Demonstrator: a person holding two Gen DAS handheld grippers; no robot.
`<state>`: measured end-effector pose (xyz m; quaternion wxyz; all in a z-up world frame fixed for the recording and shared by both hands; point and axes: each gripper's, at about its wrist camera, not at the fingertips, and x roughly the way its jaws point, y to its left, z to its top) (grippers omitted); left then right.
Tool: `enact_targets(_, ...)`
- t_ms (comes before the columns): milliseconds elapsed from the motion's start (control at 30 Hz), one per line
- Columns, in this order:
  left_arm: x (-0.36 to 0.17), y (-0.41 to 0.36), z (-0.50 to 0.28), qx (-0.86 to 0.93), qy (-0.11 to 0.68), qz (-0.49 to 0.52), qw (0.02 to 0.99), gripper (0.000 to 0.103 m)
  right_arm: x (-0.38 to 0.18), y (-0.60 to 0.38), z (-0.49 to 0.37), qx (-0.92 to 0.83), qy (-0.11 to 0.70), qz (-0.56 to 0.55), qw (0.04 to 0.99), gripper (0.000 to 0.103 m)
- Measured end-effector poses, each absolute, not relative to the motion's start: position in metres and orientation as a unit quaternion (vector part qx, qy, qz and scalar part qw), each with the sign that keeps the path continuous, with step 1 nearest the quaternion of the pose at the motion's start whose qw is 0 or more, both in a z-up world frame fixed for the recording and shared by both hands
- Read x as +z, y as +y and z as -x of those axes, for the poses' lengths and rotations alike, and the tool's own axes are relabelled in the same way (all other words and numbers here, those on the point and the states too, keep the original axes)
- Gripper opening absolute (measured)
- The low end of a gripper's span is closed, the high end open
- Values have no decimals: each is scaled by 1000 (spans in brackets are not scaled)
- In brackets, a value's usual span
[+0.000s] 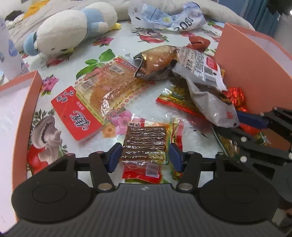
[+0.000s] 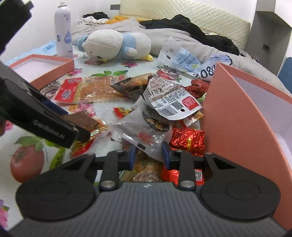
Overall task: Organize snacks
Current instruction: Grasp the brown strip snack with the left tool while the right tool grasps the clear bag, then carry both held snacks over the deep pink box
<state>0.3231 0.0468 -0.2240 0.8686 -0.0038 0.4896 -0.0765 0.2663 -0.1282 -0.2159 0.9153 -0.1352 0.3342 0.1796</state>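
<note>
Left gripper (image 1: 145, 156) open, fingers straddling brown strip snack pack (image 1: 145, 142) at lower centre. Right gripper (image 2: 148, 155) open around clear grey pouch (image 2: 144, 133). Snack pile mid-frame on floral surface (image 1: 102, 47), orange box (image 2: 237, 116) at right.

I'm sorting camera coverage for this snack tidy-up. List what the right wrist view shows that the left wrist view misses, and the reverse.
Only the right wrist view shows the whole spray bottle, the quilted headboard and a tomato print. Only the left wrist view shows the full brown ribbed snack pack between the left gripper fingers. Both share the plush bird, both orange boxes, the long red-labelled snack pack and the clear pouch at the right gripper.
</note>
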Motion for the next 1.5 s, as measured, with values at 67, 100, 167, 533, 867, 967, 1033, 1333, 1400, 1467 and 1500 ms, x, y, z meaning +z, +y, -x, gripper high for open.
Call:
enact_targets(67,-222,47,-319,-75,491,12,868,60,-213,-130,-261,185,338,129,914,33)
enact_targets(100,-221,48,-317,-74,492,16,868,60,-212,-131,-257,189,340,126,912,33)
enact_targets(167,-218,49,-310,-68,492,23,868,59,-209,-133,-250,194,339,125,912,33)
enact_targets(533,-201,57,-262,-27,475,55,878,58,-195,-147,-201,216,341,122,906,32)
enact_targets(867,-179,45,-223,-10,456,86,886,58,-182,-168,-176,210,338,83,913,31)
enact_targets(967,-173,36,-213,-12,446,97,890,58,-178,-173,-172,207,333,76,917,29)
enact_targets(1033,-172,32,-206,-11,444,105,890,58,-175,-175,-170,201,333,72,919,29)
enact_targets(1333,-159,22,-186,-18,432,124,893,58,-166,-184,-158,191,322,59,926,23)
enact_targets(1400,-153,20,-183,-19,427,127,895,58,-162,-187,-155,190,318,54,927,23)
enact_targets(1467,-148,18,-179,-20,422,131,897,58,-156,-189,-152,189,312,49,930,22)
enact_targets(1500,-144,17,-178,-19,419,134,898,58,-153,-190,-150,188,309,48,931,22)
